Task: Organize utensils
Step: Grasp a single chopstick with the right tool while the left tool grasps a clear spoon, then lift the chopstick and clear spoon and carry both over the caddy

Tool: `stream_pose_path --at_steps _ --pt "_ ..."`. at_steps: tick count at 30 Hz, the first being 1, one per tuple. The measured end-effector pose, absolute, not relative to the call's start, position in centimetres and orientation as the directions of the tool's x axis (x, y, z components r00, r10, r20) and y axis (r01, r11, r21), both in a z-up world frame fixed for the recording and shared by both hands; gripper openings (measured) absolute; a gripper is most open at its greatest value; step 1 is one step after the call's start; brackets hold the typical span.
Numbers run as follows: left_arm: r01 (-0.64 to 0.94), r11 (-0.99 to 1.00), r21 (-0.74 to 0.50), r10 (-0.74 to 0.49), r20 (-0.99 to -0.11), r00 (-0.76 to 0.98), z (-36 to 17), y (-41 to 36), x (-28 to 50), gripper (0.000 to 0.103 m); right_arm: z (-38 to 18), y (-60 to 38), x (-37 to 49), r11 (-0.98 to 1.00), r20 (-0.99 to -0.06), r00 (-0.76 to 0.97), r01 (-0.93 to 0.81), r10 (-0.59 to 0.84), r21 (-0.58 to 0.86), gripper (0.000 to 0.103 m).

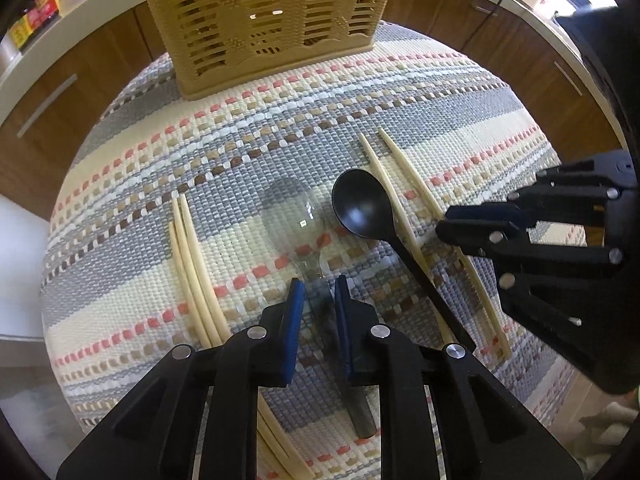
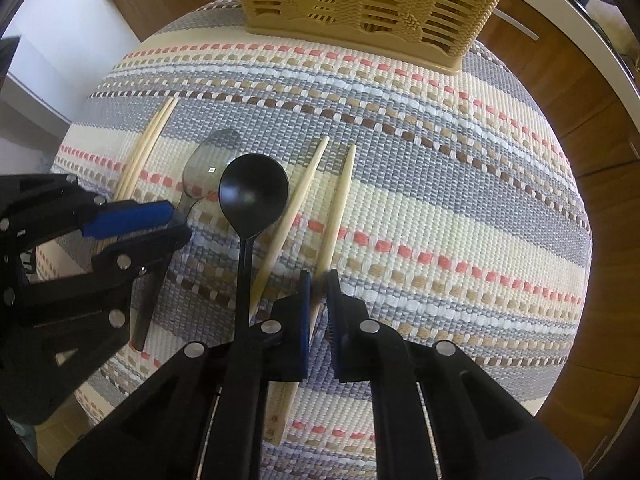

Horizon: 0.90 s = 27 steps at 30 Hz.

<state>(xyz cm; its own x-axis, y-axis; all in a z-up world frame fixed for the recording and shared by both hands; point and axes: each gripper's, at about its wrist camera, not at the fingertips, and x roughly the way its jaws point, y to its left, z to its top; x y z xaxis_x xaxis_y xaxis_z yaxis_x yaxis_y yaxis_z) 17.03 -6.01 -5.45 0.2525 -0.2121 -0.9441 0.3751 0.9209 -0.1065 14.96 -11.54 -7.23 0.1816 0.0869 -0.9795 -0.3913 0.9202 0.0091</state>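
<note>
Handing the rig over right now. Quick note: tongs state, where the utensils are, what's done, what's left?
Left tongs: straddling the clear spoon's handle on the woven mat; contact unclear.
Right tongs: shut on a chopstick, the right one of the loose pair.
On the mat: black spoon, the pair's other chopstick beside it, two more chopsticks at far left.
Done: nothing visibly in the tan basket; its inside is hidden.
Left: lift both picks and drop them in the basket, then the rest.
</note>
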Motion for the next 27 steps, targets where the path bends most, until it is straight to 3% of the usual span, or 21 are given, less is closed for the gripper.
stream_pose_path --at_steps 14,22,27 --pt "0.402 0.916 -0.004 -0.147 -0.934 0.326 -5.7 -8.2 16.7 0.011 -7.0 -15.2 14.9 0.921 -0.972 0.175 -0.380 0.157 0.081 0.004" --pt "0.386 0.915 -0.114 -0.281 -0.868 0.410 -3.3 -7.1 15.7 0.010 -4.3 -18.9 14.1 0.908 -0.937 0.226 -0.386 0.266 0.165 0.004" --pt "0.392 0.910 -0.135 -0.335 -0.796 0.505 -0.1 -6.3 14.6 0.010 -1.9 -21.3 12.3 0.888 -0.862 0.328 -0.385 0.387 0.252 0.004"
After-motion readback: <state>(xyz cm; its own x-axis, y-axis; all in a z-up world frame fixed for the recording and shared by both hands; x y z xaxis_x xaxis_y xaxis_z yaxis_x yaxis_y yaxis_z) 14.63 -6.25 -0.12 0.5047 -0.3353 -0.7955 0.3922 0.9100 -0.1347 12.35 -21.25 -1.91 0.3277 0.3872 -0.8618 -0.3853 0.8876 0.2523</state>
